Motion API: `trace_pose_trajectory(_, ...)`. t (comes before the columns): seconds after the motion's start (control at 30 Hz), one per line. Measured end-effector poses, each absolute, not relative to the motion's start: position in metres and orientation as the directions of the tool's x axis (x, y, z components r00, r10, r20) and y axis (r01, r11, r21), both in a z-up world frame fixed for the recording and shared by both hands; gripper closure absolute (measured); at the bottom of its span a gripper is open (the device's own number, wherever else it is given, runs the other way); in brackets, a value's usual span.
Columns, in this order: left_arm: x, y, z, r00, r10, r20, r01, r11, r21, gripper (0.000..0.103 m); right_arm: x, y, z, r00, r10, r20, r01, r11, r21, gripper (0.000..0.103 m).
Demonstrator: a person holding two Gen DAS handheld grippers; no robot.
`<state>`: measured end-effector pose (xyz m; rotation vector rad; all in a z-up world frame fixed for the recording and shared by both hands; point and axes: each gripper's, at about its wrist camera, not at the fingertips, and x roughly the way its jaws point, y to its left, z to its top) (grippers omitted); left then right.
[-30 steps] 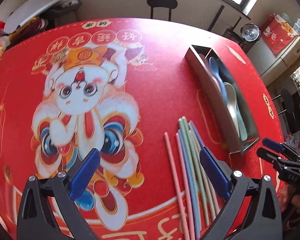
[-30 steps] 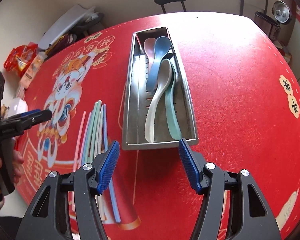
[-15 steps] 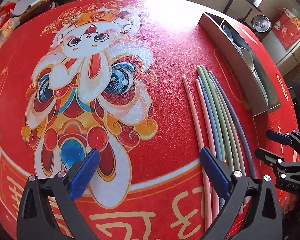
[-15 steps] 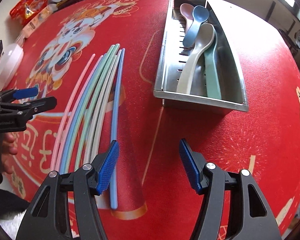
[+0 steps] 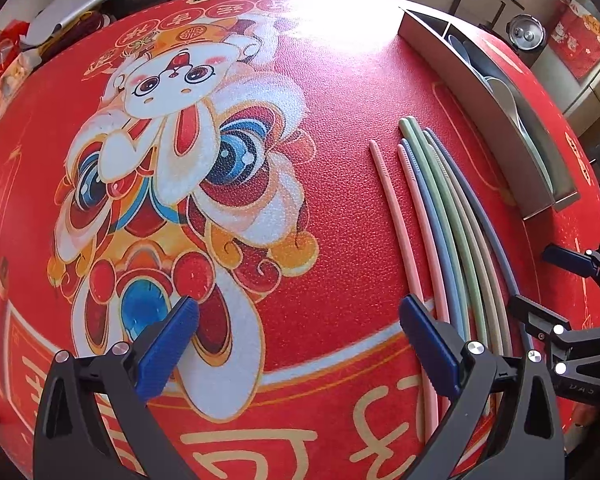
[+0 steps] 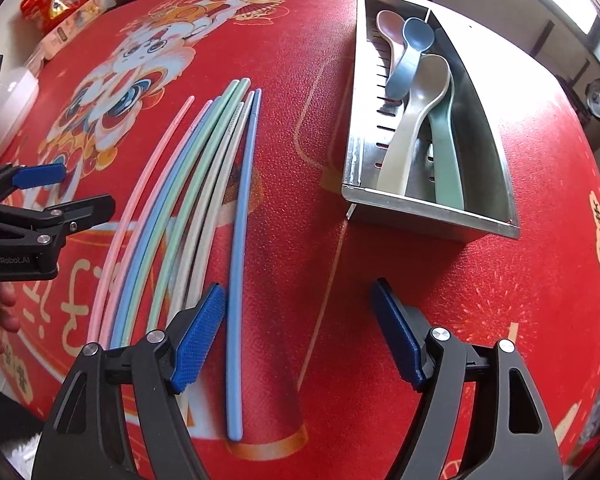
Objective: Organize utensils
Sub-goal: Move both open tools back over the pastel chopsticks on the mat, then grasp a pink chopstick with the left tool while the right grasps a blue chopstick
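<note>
A: From the left wrist, what shows?

B: The left gripper (image 5: 296,336) hangs over the red tablecloth (image 5: 340,92), jaws wide apart with nothing between them, above the printed lion-dance rabbit (image 5: 172,152). Its right blue pad (image 5: 428,344) sits just over the near ends of the chopsticks (image 5: 440,216). They lie side by side on the cloth as a loose bundle: pink outermost on the left, then blue, green and beige, with a dark blue one on the right.

A: And the tray?

B: The steel utensil tray (image 5: 480,92) lies toward the table's far right edge, near the chopsticks but not touching them. Spoons (image 5: 512,104) lie inside it. The right gripper (image 5: 540,284) shows at the right edge, jaws apart.

A: Now the right wrist.

B: The right gripper (image 6: 296,332) is also spread open and empty. Its left blue pad (image 6: 198,340) sits over the beige chopsticks' near ends, just beside the blue chopstick (image 6: 242,216), which lies slightly apart from the rest of the bundle (image 6: 172,200). The tray (image 6: 356,128) holds four spoons in its slotted left compartment: pink (image 6: 388,24), blue (image 6: 414,44), cream (image 6: 416,120) and green (image 6: 446,152). The left gripper (image 6: 84,186) shows at the left edge, jaws parted, beside the pink chopsticks.
</note>
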<state>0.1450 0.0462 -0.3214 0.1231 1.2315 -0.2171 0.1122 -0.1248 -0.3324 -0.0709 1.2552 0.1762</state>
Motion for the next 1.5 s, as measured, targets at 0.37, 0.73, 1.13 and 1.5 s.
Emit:
trace_pose_trajectory(0.37, 0.142, 0.043, -0.324, 0.296, -0.048, -0.954, 0.229, 0.973, 0.022, 0.005, 0.113, -0.131, -0.336, 0.28, 0.083, -0.956, -0.138, 0.989, 0.046, 0.016)
trace_pose_trajectory(0.73, 0.157, 0.034, -0.31, 0.195, -0.133, -0.972, 0.257, 0.963, -0.08, 0.041, 0.113, -0.128, -0.335, 0.259, 0.089, -0.962, -0.167, 0.985, 0.046, 0.016)
trace_pose_trajectory(1.13, 0.156, 0.011, -0.307, 0.172, -0.247, -0.954, 0.311, 0.932, -0.185, 0.089, 0.106, -0.128, -0.326, 0.274, 0.107, -0.956, -0.195, 0.979, 0.054, 0.052)
trace_pose_trajectory(1.5, 0.146, 0.009, -0.317, 0.175, -0.31, -0.935, 0.262, 0.929, -0.259, 0.09, 0.105, -0.134, -0.324, 0.27, 0.141, -0.953, -0.195, 0.977, 0.089, 0.066)
